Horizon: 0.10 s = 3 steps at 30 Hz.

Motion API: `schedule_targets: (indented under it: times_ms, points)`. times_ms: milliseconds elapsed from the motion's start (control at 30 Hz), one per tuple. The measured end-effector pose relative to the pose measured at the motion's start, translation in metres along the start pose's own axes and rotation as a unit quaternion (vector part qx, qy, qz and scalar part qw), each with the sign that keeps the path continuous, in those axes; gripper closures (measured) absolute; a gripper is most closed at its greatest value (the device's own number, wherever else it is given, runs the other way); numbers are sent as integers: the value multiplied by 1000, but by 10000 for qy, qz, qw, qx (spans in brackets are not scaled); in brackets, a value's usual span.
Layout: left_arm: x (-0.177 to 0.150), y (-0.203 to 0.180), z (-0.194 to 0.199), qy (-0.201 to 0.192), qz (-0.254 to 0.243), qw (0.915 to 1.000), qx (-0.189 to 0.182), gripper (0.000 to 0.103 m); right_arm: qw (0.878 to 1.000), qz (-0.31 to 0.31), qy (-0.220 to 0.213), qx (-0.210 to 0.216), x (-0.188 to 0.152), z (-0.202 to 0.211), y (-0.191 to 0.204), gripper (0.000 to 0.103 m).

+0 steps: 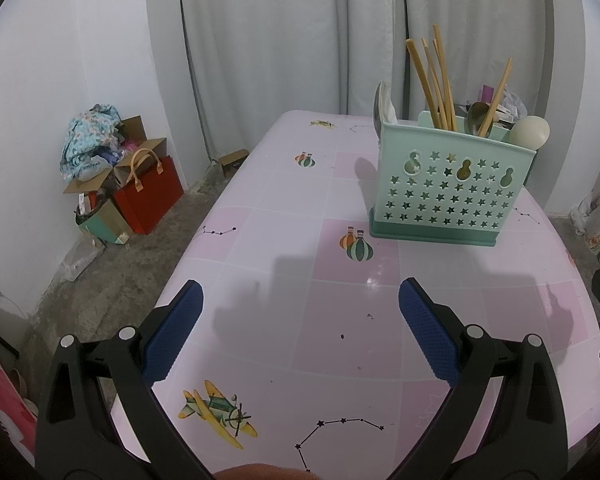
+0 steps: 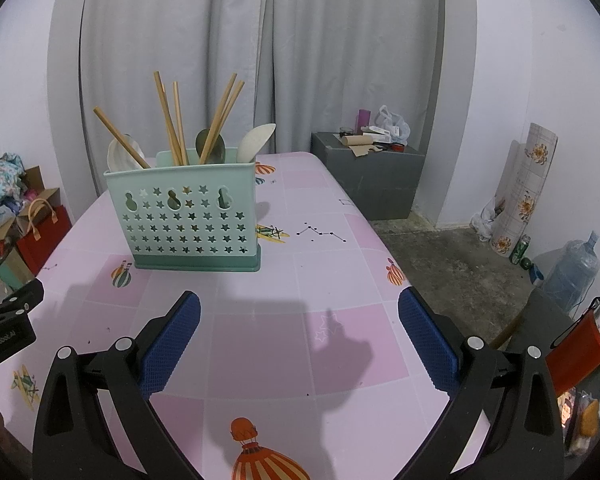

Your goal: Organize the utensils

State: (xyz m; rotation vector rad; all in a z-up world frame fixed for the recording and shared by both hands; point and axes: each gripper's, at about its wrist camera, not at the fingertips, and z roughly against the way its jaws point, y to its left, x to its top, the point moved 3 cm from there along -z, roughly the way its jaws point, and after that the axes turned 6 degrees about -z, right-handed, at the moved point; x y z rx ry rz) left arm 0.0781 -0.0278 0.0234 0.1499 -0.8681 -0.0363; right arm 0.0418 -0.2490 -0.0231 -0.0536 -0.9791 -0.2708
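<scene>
A mint-green utensil holder (image 1: 448, 196) with star-shaped holes stands on the pink table (image 1: 284, 240). It holds several wooden chopsticks (image 1: 432, 80), a metal spoon (image 1: 478, 118) and pale spoons (image 1: 530, 132). It also shows in the right wrist view (image 2: 188, 216), with chopsticks (image 2: 172, 120) and spoons (image 2: 256, 142) upright in it. My left gripper (image 1: 300, 300) is open and empty above the table, nearer than the holder. My right gripper (image 2: 300, 312) is open and empty too, to the holder's right and nearer.
The table (image 2: 340, 280) has a patterned pink cover. Bags and boxes (image 1: 132, 184) sit on the floor at left. A grey cabinet (image 2: 372, 176) with clutter stands behind at right. A water jug (image 2: 572, 272) and a rolled mat (image 2: 524, 188) are at far right.
</scene>
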Motion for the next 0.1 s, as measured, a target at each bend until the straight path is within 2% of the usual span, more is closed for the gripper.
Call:
schedule_targets:
  times_ms: [100]
  points:
    - [0, 0, 0, 0, -2, 10000, -11, 8, 10000, -3, -5, 0, 0, 0, -1, 7]
